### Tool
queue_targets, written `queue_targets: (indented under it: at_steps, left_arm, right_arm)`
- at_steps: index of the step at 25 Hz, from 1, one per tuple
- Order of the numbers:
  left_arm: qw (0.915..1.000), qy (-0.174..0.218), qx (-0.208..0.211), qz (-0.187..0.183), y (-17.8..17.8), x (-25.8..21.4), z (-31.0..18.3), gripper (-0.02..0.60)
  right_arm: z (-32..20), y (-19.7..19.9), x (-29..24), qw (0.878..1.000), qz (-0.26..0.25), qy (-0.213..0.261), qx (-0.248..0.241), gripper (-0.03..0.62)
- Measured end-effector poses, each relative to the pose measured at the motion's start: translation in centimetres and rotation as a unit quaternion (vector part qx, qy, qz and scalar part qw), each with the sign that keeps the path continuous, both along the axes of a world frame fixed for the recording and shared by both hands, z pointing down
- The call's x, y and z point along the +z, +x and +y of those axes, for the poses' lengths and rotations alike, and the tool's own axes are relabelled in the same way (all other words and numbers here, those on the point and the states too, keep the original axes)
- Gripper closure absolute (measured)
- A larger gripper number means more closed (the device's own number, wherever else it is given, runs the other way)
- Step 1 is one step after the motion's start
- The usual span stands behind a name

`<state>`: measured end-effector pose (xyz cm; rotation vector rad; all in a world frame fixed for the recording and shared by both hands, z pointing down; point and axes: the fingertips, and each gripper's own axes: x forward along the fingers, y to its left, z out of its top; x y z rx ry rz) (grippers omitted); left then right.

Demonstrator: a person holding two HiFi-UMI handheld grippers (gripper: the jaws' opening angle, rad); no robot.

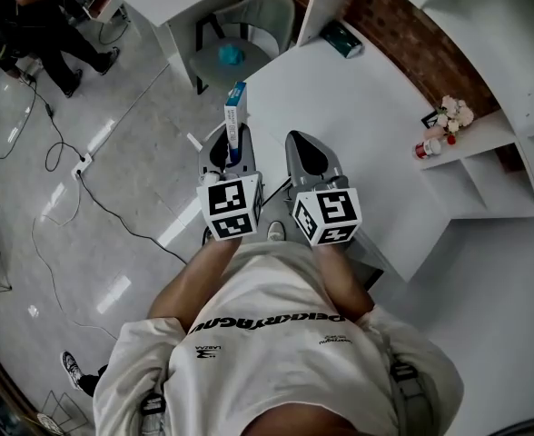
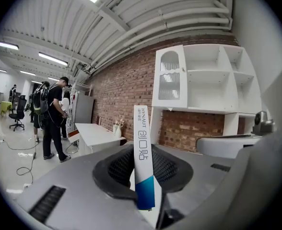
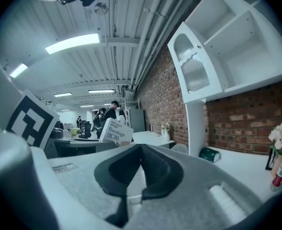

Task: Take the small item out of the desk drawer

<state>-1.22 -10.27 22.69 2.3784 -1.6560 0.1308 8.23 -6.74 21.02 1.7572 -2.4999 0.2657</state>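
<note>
Left gripper [image 2: 144,152] is clamping slim white-and-blue cardboard box [image 2: 142,128], seen edge-on; right gripper view is showing its printed face. Right gripper [image 3: 140,148] is sitting closed, empty.

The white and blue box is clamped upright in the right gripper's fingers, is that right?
No, the gripper is wrong. The white and blue box is clamped upright in the left gripper's fingers. The left gripper view shows it.

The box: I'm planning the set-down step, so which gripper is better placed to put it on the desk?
Left, I'd say. The left gripper clamps the box between its jaws; the right gripper is empty, jaws together. The desk lies just ahead.
</note>
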Motion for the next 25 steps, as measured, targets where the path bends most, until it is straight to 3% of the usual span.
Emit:
queue_targets:
  at_steps: [6,25]
  left_arm:
    - [0.9996,0.027,0.003,-0.002,0.0,-1.6,0.8,0.503]
    - [0.9993,0.034,0.012,-0.006,0.0,-3.4,1.6,0.503]
  right_arm:
    - [0.2,0.2,-1.0,1.0,-0.008,0.017,0.001,0.594]
    - [-0.1,-0.1,-2.7,1.0,-0.008,0.025,0.006,0.594]
